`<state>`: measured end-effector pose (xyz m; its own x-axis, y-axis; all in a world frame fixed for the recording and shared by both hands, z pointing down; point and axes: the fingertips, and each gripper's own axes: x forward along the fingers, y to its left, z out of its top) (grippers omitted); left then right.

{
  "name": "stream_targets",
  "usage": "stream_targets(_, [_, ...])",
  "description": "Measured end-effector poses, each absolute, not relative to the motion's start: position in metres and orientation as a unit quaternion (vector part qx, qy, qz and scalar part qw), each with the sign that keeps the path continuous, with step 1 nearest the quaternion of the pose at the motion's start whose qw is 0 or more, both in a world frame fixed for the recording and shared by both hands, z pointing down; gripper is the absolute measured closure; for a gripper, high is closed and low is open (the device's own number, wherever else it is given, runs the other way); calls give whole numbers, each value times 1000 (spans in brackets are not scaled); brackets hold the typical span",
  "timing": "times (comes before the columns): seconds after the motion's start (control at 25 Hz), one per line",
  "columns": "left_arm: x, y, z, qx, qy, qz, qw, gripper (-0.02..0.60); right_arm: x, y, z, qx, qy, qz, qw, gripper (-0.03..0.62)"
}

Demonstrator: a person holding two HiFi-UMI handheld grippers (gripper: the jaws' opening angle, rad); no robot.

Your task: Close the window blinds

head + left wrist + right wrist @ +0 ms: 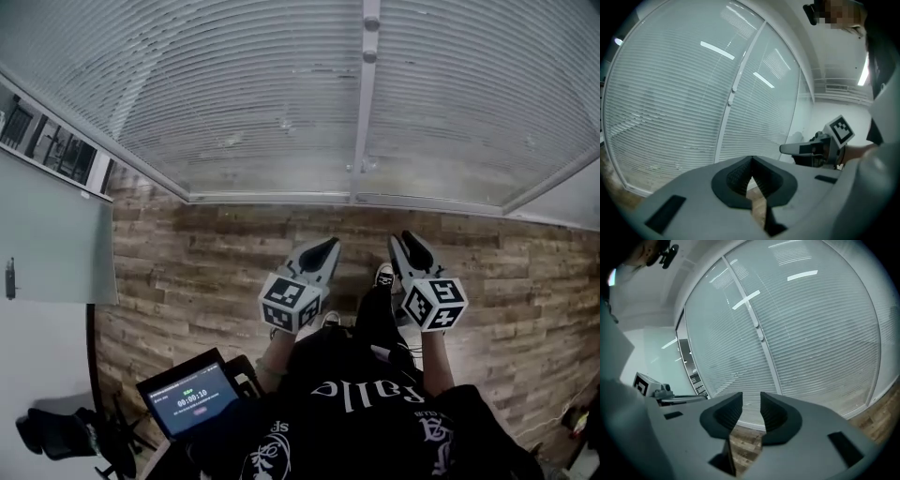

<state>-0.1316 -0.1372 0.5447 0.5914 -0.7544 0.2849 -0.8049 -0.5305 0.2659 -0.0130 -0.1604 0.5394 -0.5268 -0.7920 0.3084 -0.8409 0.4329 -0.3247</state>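
The grey two-jaw left gripper (pixel 751 161) has its ribbed dark pads pressed together with nothing between them. The matching right gripper (pixel 751 405) stands narrowly parted and equally empty. Both are held close in front of the person's dark shirt, side by side and pointing at the window, well apart from it. Beyond them, across a strip of brown wood-plank floor (pixel 187 272), stand the white horizontal-slat window blinds (pixel 234 94). They hang down the full height of two glass panes; whether the slats are fully tilted shut I cannot tell. Between the panes runs a white vertical frame bar (pixel 364 122) carrying two small pale knobs (pixel 372 21), which are probably the blind controls, though that is a guess. The step in hand looks like the approach. To do it well, bring one gripper up to a knob squarely and open its jaws before arrival. Close on the knob itself rather than the bar, then move it slowly along the bar, watching the slats respond.
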Motion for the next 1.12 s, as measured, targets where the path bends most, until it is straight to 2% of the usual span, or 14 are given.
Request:
stream_targets(0.2, [-143, -74, 550, 880, -427, 70, 195, 577, -32, -84, 536, 497, -835, 232, 47, 464])
stream_targets(0.52, [-107, -12, 557, 895, -401, 77, 181, 577, -31, -4, 546, 481, -846, 224, 56, 464])
stream_targets(0.72, [-76, 32, 543, 895, -403, 74, 176, 577, -6, 47, 536, 475, -851, 218, 58, 464])
stream_targets(0.96, [-13, 132, 540, 886, -419, 62, 186, 577, 60, 148, 534, 465, -857, 215, 60, 465])
stream_targets(1.12, [-10, 147, 556, 876, -430, 72, 208, 577, 61, 155, 546, 446, -863, 220, 88, 465])
